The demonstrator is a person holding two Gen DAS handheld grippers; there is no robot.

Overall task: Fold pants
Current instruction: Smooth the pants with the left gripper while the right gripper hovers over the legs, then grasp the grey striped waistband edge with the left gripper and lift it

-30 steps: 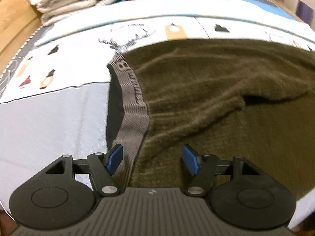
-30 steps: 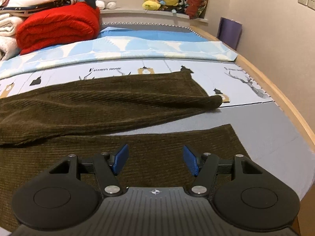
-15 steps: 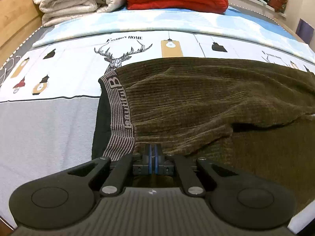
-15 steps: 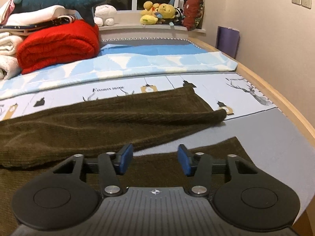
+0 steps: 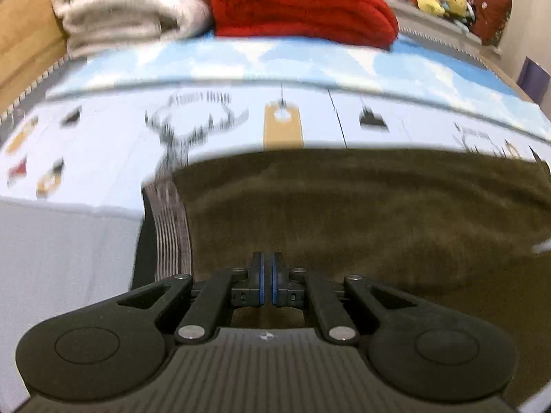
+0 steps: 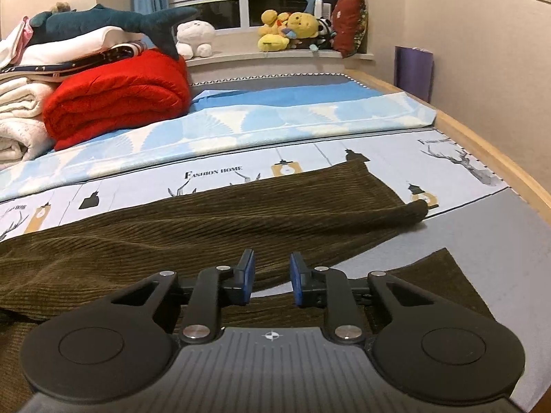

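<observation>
Lying flat across bed [image 6: 516, 247]: olive corduroy pants [image 5: 361, 206], waistband [image 5: 170, 227] at left end, two legs running rightward, far leg's cuff [image 6: 418, 208] on printed sheet. Left claw [image 5: 267, 280] pressed together at near edge of pants beside waistband; pinch on fabric not discernible, view blurred. Right claw [image 6: 272, 280] partly spread, jaws just been closing, near leg's fabric between and below pads, not pressed. Red blanket [image 6: 117, 98] folded far behind.

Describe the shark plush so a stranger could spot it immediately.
Look at the bedding stack at the bed's far left, beside the red blanket. The shark plush lies on top, tail toward the window. It alone is dark teal; the windowsill toys are yellow or white.
</observation>
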